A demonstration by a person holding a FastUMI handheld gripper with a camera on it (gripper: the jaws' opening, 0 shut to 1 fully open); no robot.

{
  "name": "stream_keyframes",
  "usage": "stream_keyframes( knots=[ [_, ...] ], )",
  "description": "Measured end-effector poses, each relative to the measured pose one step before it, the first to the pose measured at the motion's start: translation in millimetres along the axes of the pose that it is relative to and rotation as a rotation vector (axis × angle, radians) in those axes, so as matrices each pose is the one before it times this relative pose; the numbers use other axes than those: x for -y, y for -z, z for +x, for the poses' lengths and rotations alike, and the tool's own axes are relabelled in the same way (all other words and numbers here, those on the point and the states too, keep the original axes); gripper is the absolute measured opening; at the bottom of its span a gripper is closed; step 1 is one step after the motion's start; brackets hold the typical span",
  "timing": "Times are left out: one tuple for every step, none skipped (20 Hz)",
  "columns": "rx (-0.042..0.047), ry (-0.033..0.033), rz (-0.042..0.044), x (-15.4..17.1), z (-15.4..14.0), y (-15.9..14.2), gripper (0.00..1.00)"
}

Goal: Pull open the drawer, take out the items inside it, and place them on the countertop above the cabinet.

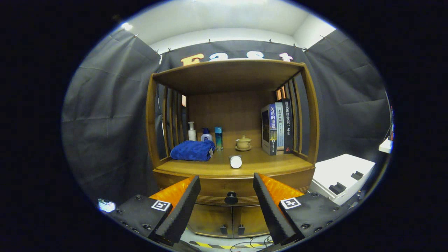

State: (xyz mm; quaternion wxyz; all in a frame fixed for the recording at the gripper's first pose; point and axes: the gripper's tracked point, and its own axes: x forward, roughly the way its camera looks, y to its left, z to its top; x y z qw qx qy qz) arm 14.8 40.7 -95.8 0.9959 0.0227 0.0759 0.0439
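A wooden cabinet stands ahead of me with its drawer [210, 191] closed just under the countertop [266, 161]. The drawer's dark round knob [231, 198] sits between my fingers, some way beyond them. My gripper [226, 194] is open and holds nothing. A white cylindrical container [236, 161] lies on its side near the countertop's front edge. What is inside the drawer is hidden.
On the countertop are a folded blue towel [192, 150], a white pump bottle [191, 132], a blue-capped bottle [206, 135], a teal tube [218, 138], a lidded teacup [243, 142] and upright books [278, 127]. Two lower doors [231, 220] sit below. A white box [344, 176] stands right.
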Motion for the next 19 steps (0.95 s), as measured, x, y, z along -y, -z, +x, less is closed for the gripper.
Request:
stream_keyframes(
  knots=[
    [-0.00039, -0.00369, -0.00082, -0.68, -7.77, -3.66, 0.98],
    [-0.00265, 0.00192, -0.00300, 1.32, -7.86, -0.30, 0.98],
    [-0.00013, 0.00418, -0.00466, 1.00, -7.59, -1.25, 0.98],
    [-0.00046, 0.00352, -0.00665, 0.91, -5.76, -0.11, 0.98],
    [-0.00044, 0.00391, -0.00674, 1.18, -5.47, 0.15, 0.98],
    [-0.00165, 0.00398, -0.00565, 0.59, -4.33, 0.62, 0.98],
    [0.00093, 0.00538, -0.00202, 0.68, -4.22, 0.73, 0.98],
    [0.00184, 0.00051, -0.00039, 0.27, -1.95, -0.34, 0.98],
    [0.00221, 0.00130, 0.00345, 0.22, -1.99, -0.73, 0.98],
    [0.00192, -0.00123, 0.00574, -0.24, -1.14, -0.81, 0.98],
    [0.00179, -0.00180, 0.00784, -0.29, -0.85, -0.96, 0.98],
    [0.00259, -0.00306, 0.00659, -0.24, -0.47, -2.22, 0.98],
    [0.00436, -0.00247, 0.00618, -0.16, -1.10, -1.39, 0.98],
    [0.00276, -0.00175, 0.00504, 0.54, 0.21, -1.37, 0.98],
    [0.00330, -0.00186, 0.00432, 0.05, -1.56, -0.91, 0.98],
    [0.00393, -0.00067, 0.00281, -0.39, 0.00, -0.88, 0.98],
    [0.00310, -0.00052, 0.00081, -0.29, -0.92, -0.45, 0.98],
    [0.00357, -0.00065, 0.00010, 0.20, -0.33, -0.44, 0.98],
    [0.00161, -0.00043, -0.00040, -0.72, -0.72, -0.76, 0.98]
  ],
)
